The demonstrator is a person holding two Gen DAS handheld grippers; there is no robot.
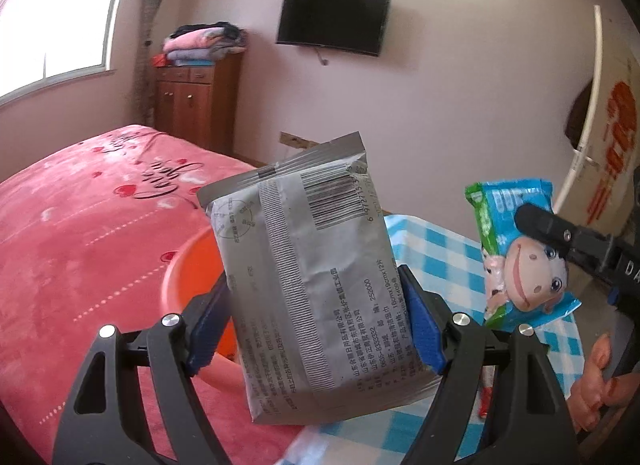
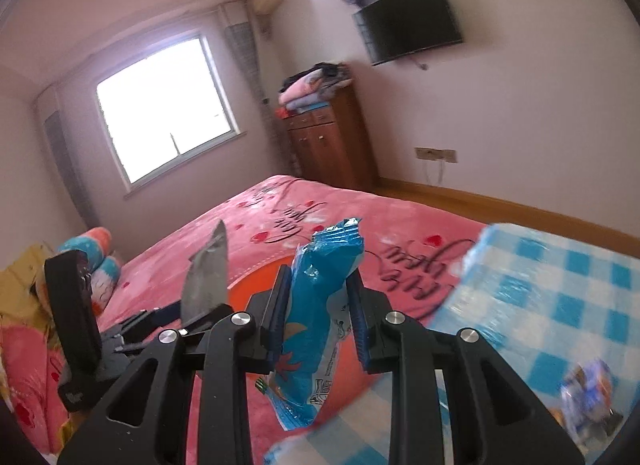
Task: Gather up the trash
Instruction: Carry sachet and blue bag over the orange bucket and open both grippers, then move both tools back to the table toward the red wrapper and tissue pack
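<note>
My left gripper [image 1: 316,325] is shut on a grey printed packet [image 1: 308,265] and holds it upright above an orange basin [image 1: 188,277]. My right gripper [image 2: 316,317] is shut on a blue snack wrapper [image 2: 320,305], also held in the air over the basin [image 2: 240,293]. In the left wrist view the blue wrapper [image 1: 516,265] with a cartoon face shows at the right, pinched by the right gripper's fingers [image 1: 548,225]. In the right wrist view the grey packet [image 2: 208,277] shows edge-on at the left.
A pink bedspread [image 1: 80,225] covers the bed beside a blue-and-white checked cloth [image 2: 560,297]. Another small wrapper [image 2: 588,393] lies blurred on the cloth. A wooden cabinet [image 1: 196,105] stands against the far wall, under a wall-mounted TV [image 1: 334,21].
</note>
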